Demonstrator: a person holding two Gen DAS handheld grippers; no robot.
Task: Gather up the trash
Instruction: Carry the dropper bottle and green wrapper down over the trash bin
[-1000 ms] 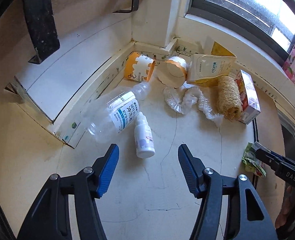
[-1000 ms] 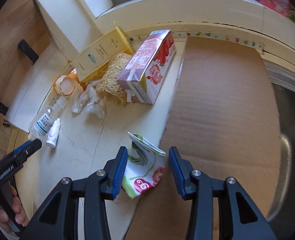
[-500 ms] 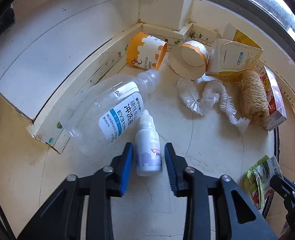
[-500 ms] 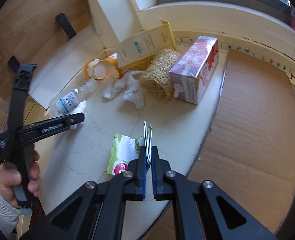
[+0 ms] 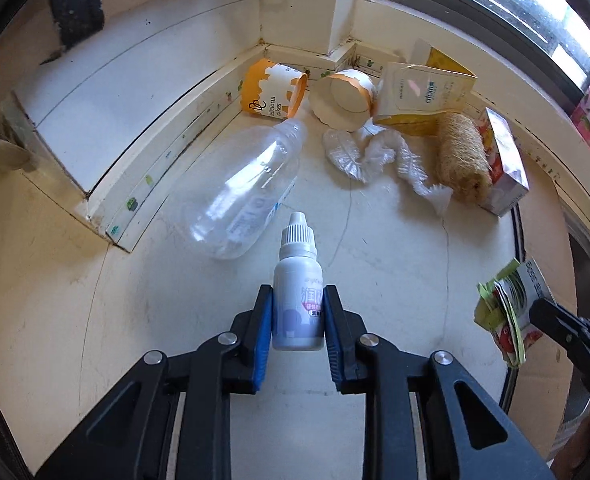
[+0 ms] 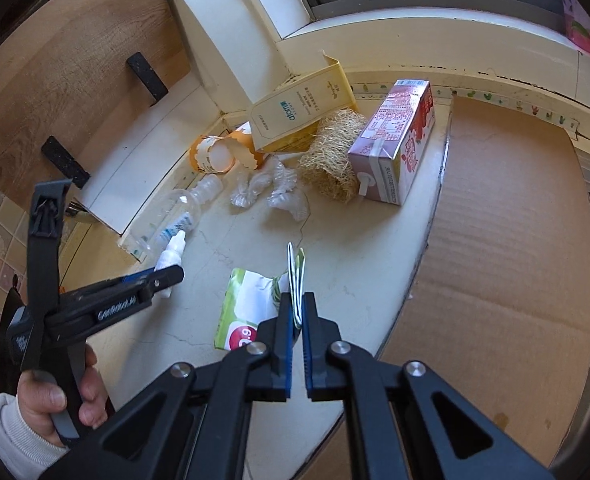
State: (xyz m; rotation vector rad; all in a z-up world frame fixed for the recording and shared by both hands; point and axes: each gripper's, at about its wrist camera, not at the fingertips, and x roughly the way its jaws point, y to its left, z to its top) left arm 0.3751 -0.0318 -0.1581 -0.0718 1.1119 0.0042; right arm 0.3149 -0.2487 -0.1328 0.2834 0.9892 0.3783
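White dropper bottle (image 5: 297,298), orange-and-white scalloped cup (image 5: 273,90), pink strawberry-print carton (image 6: 399,142), green wrapper (image 6: 247,308).

Left gripper (image 5: 297,322) clamped on a small white dropper bottle (image 5: 297,300), cap pointing away. Beyond it lies a clear plastic bottle (image 5: 243,196) on the pale counter (image 5: 395,264); at right, the right gripper (image 5: 535,314) pinches a crumpled green wrapper (image 5: 503,312).
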